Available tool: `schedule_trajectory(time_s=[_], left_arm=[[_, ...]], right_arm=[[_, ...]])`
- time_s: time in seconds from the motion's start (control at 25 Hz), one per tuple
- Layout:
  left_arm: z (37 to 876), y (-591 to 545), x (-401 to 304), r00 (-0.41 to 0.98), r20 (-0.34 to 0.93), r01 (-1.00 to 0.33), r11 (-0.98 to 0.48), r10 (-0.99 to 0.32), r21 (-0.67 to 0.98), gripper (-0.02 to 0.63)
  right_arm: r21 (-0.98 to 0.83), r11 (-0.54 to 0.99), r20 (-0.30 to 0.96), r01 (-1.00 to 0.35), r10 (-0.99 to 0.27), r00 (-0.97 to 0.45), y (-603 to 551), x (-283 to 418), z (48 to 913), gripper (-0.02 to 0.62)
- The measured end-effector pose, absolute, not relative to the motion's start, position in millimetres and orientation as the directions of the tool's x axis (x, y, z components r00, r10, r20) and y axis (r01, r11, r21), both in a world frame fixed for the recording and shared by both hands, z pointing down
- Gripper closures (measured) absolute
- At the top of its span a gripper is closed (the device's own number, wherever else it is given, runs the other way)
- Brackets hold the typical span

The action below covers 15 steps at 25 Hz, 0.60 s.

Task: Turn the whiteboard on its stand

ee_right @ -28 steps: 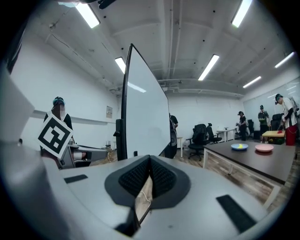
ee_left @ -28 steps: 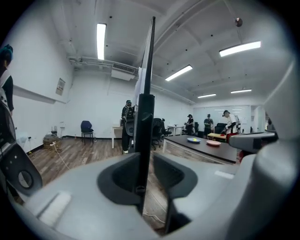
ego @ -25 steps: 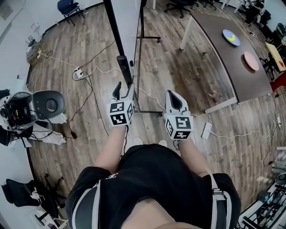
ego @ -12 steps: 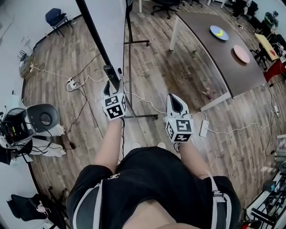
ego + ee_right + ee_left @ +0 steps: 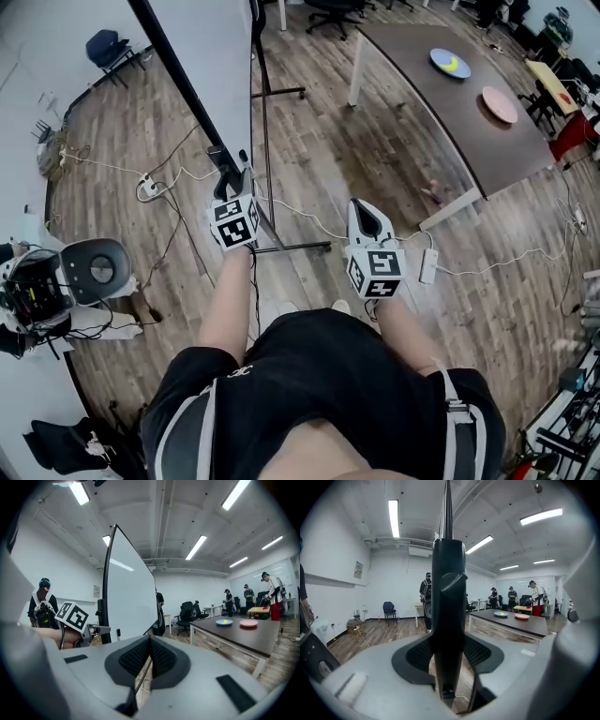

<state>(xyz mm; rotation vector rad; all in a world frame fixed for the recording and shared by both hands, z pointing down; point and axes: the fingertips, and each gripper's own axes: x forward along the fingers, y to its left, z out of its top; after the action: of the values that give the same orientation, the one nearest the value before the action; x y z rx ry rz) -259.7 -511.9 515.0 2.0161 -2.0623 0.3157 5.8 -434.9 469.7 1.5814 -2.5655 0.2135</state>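
Note:
The whiteboard point(image 5: 211, 56) stands upright on its wheeled stand point(image 5: 291, 247), seen edge-on from above, with a black frame point(image 5: 178, 84). My left gripper point(image 5: 232, 175) is at the frame's near vertical edge. In the left gripper view the black frame bar point(image 5: 447, 616) fills the gap of the left gripper point(image 5: 447, 656), touching both pads while the jaws are closing. My right gripper point(image 5: 366, 214) hangs to the right of the stand, apart from it, shut and holding nothing. The right gripper view shows the right gripper point(image 5: 150, 656), the board's white face point(image 5: 129, 592) and the left gripper point(image 5: 101, 630) at its edge.
A dark table point(image 5: 450, 112) with two plates stands at the right. Cables and a power strip point(image 5: 429, 265) lie on the wood floor. Equipment point(image 5: 56, 281) sits at the left, and a chair point(image 5: 105, 47) at the back left. Several people point(image 5: 512, 595) stand far off.
My left gripper has moved forward to the board's frame edge and taken the bar between its jaws. The board now shows further left. My right gripper has stayed about where it was.

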Motion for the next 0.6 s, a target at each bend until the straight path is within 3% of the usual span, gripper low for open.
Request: schedule_trajectory(time_s=[0.6], left_arm=[[516,-480,-233,-0.004,0.288,-1.0,0.006,-0.958,0.007,0.407]], right_arm=[[-0.062,0.483,0.177,-0.873,-0.856,-0.486,-431,4,471,0.591]])
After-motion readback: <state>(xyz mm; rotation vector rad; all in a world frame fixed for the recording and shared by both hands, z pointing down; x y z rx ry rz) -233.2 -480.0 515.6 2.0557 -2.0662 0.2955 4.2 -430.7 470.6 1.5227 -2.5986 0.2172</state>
